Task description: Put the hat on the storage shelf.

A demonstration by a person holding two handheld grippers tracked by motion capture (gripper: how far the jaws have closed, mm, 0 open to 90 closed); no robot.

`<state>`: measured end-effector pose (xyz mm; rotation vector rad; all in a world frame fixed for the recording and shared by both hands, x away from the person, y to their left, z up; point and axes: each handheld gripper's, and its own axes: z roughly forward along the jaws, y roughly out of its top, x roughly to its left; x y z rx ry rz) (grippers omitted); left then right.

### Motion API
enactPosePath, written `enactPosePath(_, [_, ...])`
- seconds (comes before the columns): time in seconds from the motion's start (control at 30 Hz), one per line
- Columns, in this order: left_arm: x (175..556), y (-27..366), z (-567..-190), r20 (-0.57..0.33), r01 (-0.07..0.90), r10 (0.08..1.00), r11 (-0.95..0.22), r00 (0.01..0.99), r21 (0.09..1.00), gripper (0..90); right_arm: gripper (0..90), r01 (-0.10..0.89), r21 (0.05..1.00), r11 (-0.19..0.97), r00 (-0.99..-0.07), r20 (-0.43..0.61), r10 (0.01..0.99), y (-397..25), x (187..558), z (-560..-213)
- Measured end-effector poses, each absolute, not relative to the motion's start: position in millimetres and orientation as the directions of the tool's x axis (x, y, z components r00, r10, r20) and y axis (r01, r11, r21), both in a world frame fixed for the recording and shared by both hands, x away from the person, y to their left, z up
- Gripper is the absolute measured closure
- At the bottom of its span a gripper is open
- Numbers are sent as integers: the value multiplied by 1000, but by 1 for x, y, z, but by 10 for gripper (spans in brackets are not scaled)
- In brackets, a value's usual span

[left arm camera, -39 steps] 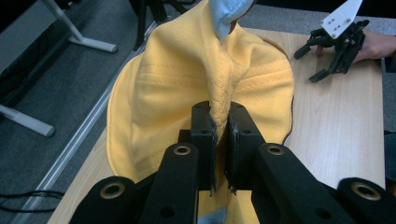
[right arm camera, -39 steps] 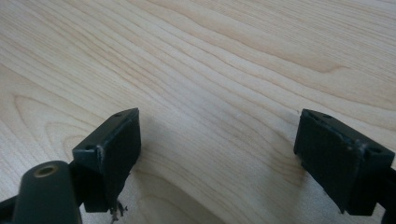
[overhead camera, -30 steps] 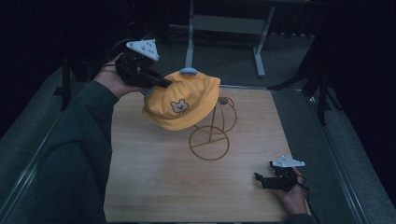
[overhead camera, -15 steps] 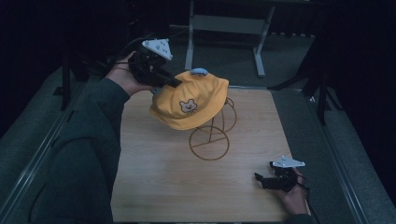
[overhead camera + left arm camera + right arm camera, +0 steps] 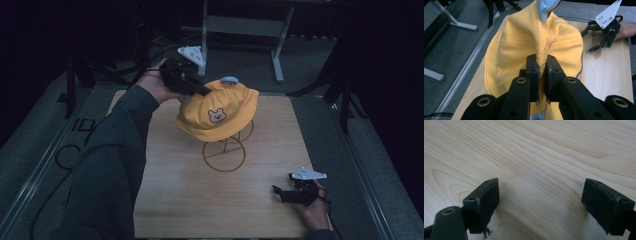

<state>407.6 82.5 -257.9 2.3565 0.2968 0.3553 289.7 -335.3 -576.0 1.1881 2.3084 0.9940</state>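
Cap (image 5: 217,112), yellow with a bear face (and a pale blue button on top), sits draped over the wire stand (image 5: 224,152) near the table's (image 5: 170,200) far middle. We have our left gripper (image 5: 541,72) at the cap's rear edge, jaws pressed together on a pinched fold of its fabric. Our right gripper (image 5: 540,205) rests on the table near the stand's right front, well apart from it, jaws spread wide and holding nothing.
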Motion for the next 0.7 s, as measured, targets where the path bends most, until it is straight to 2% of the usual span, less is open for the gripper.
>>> enactPosePath(0.23, [412, 67, -266, 173, 110, 329, -689, 928, 716, 822, 147, 560, 726, 399, -582, 2, 813, -335, 290, -576])
enactPosePath(0.43, [417, 53, -277, 210, 116, 353, -711, 912, 693, 815, 147, 560, 727, 397, -581, 3, 814, -335, 290, -576])
enactPosePath(0.7, [420, 36, -288, 214, 115, 352, -717, 911, 688, 802, 147, 559, 727, 398, -582, 2, 813, -335, 290, -576])
